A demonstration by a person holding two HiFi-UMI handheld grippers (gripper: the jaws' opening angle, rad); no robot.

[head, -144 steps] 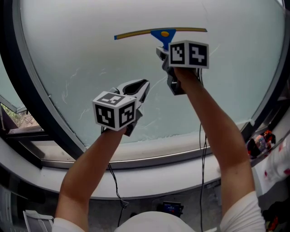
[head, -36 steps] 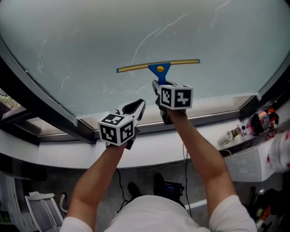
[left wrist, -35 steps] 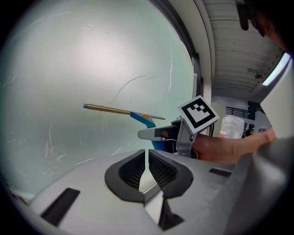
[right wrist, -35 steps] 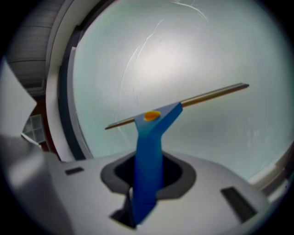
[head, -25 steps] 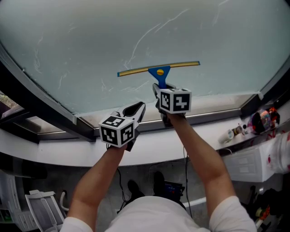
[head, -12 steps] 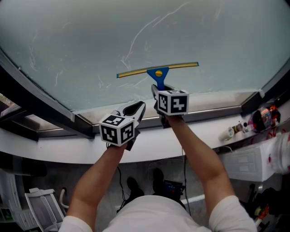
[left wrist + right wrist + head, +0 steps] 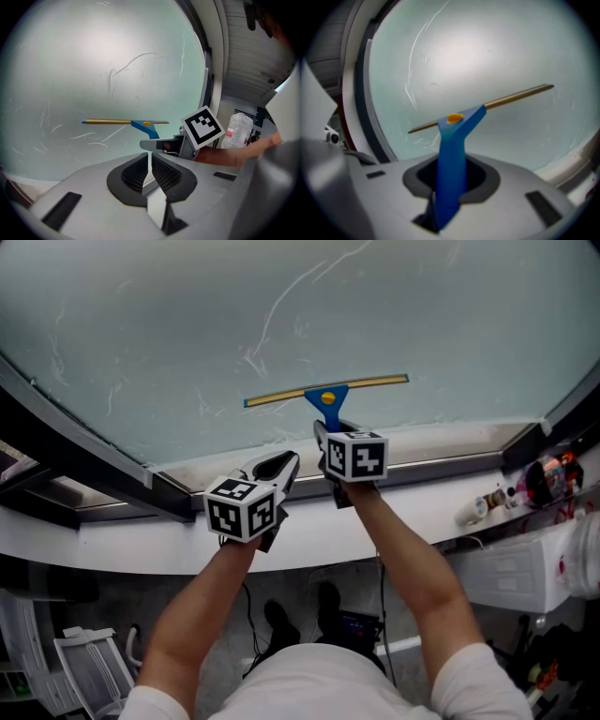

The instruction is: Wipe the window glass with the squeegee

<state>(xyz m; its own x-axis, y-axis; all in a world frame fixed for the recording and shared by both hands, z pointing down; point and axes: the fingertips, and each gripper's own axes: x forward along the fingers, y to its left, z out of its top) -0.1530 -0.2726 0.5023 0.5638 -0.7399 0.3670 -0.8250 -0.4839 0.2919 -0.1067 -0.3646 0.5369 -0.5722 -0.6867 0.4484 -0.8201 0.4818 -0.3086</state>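
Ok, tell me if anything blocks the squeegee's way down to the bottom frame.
Nothing visible does. The right gripper holds the squeegee on the glass, with only bare streaked glass below it down to the frame. The left gripper, shut, sits lower, at frame level.

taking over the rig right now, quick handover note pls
Right gripper: shut on the squeegee handle, blade on the glass.
Left gripper: shut, empty, beside the right one, off the glass.
Blade sits low on the pane, just above the bottom frame.
Done: can't tell how much is wiped; white streaks show higher up.
Left: probably finish this stroke to the frame, then go over the streaks.
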